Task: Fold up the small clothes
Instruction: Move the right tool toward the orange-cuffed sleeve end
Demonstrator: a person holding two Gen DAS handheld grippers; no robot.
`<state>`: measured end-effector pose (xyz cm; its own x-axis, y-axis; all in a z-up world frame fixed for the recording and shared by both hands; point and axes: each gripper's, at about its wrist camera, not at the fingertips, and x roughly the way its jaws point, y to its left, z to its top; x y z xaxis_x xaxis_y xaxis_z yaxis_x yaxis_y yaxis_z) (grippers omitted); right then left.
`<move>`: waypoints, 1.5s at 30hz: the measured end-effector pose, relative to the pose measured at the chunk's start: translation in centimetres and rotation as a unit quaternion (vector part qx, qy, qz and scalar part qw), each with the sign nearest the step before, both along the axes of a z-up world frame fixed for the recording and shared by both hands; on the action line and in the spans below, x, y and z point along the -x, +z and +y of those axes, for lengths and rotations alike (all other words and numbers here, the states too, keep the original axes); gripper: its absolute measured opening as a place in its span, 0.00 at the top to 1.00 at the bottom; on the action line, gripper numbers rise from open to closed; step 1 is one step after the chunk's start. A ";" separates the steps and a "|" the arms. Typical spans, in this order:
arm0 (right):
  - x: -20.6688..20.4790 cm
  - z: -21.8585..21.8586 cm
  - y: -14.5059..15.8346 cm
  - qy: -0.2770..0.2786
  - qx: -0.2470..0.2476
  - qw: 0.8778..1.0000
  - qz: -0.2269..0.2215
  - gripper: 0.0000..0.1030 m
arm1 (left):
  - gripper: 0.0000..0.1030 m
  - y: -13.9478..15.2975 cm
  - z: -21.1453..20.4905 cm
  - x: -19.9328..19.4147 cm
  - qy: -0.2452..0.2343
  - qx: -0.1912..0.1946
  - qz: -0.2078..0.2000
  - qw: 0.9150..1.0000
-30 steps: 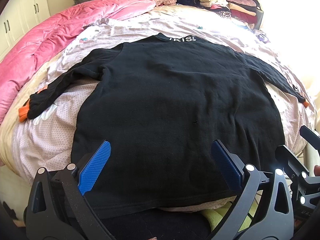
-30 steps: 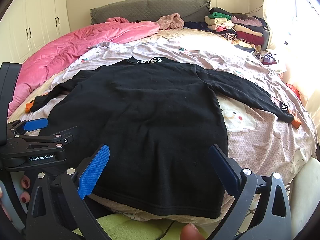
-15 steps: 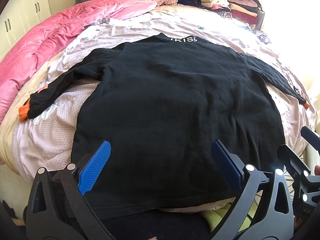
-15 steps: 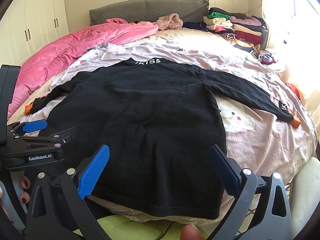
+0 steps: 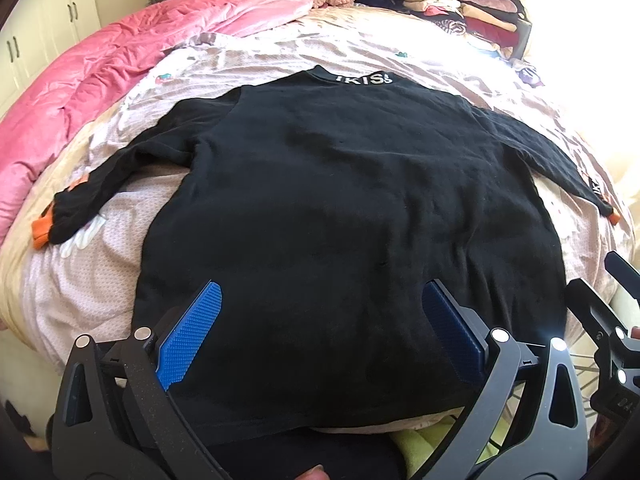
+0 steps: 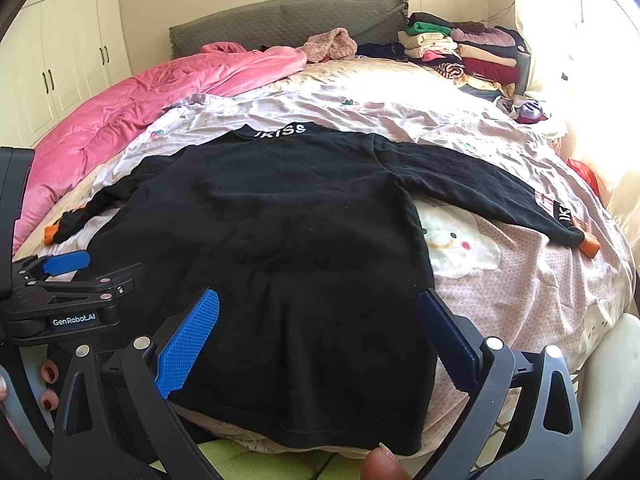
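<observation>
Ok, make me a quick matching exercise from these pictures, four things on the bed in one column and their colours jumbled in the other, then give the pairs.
Things:
1. long-sleeved top
2. quilt
3. sleeve cuff
4. headboard cushion

Colours:
A. orange
B. grey
C. black
D. pink

Pairs: 1-C, 2-D, 3-A, 4-B
</observation>
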<state>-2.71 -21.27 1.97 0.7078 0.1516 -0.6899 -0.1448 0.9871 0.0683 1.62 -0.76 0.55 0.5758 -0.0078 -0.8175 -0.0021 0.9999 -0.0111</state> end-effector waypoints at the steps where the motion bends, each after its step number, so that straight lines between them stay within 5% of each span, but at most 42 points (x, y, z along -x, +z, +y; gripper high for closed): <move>1: -0.2 -0.3 0.0 -0.002 -0.003 1.000 0.001 0.04 | 0.08 0.1 0.0 -0.2 0.003 0.000 0.000 1.000; 7: -1.4 -1.8 0.1 -0.018 -0.007 1.000 0.001 0.04 | 0.08 0.8 -0.3 -1.4 -0.012 0.025 -0.005 1.000; 45: -11.3 -13.8 3.1 -0.157 -0.039 0.986 -0.034 0.04 | 0.08 5.3 -5.9 -14.6 -0.037 -0.003 -0.027 0.999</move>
